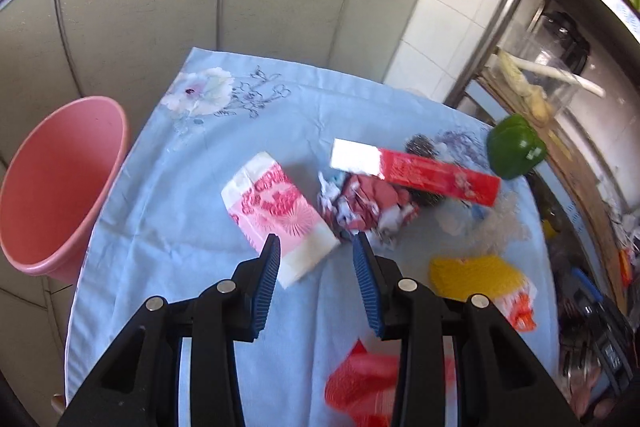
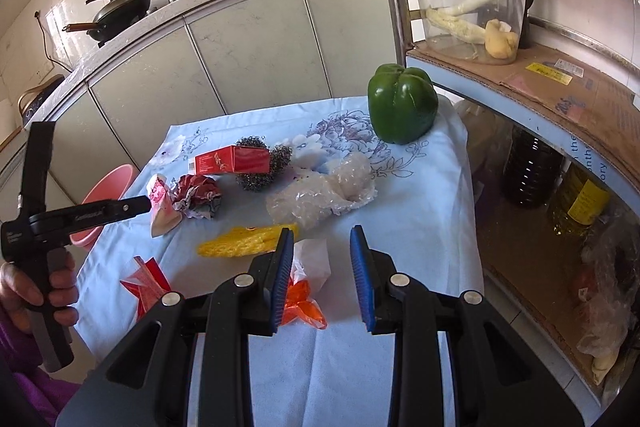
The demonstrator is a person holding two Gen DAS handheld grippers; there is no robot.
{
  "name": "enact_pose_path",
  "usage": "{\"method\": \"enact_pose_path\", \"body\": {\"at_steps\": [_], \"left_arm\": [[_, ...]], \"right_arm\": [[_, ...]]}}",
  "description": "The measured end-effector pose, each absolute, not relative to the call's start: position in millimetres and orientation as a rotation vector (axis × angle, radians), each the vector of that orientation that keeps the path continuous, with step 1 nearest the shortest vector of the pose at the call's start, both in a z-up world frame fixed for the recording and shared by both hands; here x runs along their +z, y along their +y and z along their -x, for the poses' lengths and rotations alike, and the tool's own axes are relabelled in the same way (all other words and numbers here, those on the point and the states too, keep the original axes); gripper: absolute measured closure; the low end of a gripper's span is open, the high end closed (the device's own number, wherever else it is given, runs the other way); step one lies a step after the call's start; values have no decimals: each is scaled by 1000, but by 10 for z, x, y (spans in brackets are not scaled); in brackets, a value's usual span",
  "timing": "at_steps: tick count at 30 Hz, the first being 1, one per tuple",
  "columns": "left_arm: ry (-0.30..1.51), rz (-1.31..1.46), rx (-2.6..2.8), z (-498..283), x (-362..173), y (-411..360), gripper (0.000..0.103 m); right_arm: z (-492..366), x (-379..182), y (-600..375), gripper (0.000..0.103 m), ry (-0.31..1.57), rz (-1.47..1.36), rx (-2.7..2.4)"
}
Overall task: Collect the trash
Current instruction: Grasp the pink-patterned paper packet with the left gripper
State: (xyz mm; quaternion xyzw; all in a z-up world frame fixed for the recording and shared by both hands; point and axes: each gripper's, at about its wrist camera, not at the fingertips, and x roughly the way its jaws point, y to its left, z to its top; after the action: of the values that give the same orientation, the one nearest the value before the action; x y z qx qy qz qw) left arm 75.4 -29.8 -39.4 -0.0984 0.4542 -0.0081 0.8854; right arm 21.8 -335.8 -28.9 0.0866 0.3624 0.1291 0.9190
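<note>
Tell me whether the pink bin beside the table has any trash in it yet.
Empty as far as visible: the pink bin shows only bare pink inner wall in the left wrist view. Its very bottom is out of sight.

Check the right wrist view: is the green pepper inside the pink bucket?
No, the pepper stands on the blue cloth, far from the bucket.

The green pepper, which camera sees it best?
The right wrist view: the green pepper stands whole, sharp and big on the blue tablecloth. In the left wrist view it is small, blurry and squeezed toward the right side of the picture.
</note>
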Motion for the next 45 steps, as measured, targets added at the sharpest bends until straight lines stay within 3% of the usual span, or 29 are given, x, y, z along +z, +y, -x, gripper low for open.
{"method": "enact_pose_path", "body": {"at_steps": [13, 27, 29, 32, 42, 43, 44, 45], "left_arm": [[951, 90, 63, -696, -462, -80, 64], [957, 198, 38, -487, -445, 369, 66], [968, 238, 33, -517, -478, 397, 71], [989, 304, 17, -556, -542, 460, 88], [1012, 437, 26, -662, -681, 592, 87], [1007, 437, 23, -669, -682, 595, 89], [1002, 434, 21, -676, -683, 597, 100], [998, 430, 20, -676, -678, 603, 103]], "right_arm": [[-260, -334, -3324, 73, 754, -183, 316], [-235, -323, -3238, 73, 752, -164, 353], [-236, -315, -3226, 73, 751, -159, 356], [-223, -301, -3213, 73, 754, -165, 368], [-242, -268, -3048, 73, 814, -243, 516], [-249, -286, -3025, 73, 830, -271, 539], [-251, -309, -3010, 73, 845, -293, 554], [-262, -344, -2980, 73, 870, -318, 572]]}}
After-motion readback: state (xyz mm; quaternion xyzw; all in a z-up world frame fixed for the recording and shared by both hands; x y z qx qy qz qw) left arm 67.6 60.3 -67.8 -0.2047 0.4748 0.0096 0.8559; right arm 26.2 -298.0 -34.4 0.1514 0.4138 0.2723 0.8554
